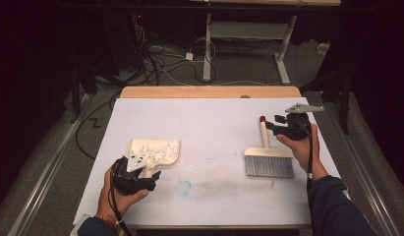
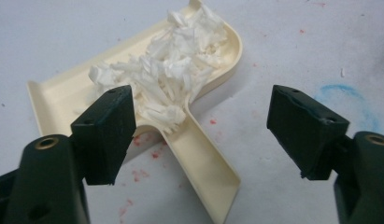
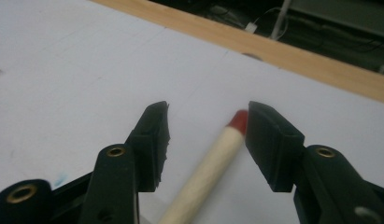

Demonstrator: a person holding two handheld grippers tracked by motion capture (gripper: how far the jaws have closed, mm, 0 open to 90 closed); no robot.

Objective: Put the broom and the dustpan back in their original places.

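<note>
On the table point(image 1: 209, 123) the sweeping looks finished: the dustpan point(image 1: 155, 152) at the left holds the white scraps point(image 2: 171, 70), and the brush point(image 1: 267, 160) lies at the right. Left gripper point(image 2: 199, 135) stands open around the pan handle, and right gripper point(image 3: 206, 140) stands open around the brush handle, neither pressing. I judge only emptying remains.

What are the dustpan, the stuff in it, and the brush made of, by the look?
Dustpan: likely moulded plastic, cream, smooth with a slight sheen, thin upturned rim.
White scraps in it: probably shredded paper or tissue, matte, crumpled, torn strips.
Brush: handle looks like pale unpainted wood, round, matte, with a red-painted tip; bristles grey, likely synthetic, but hard to tell.
</note>
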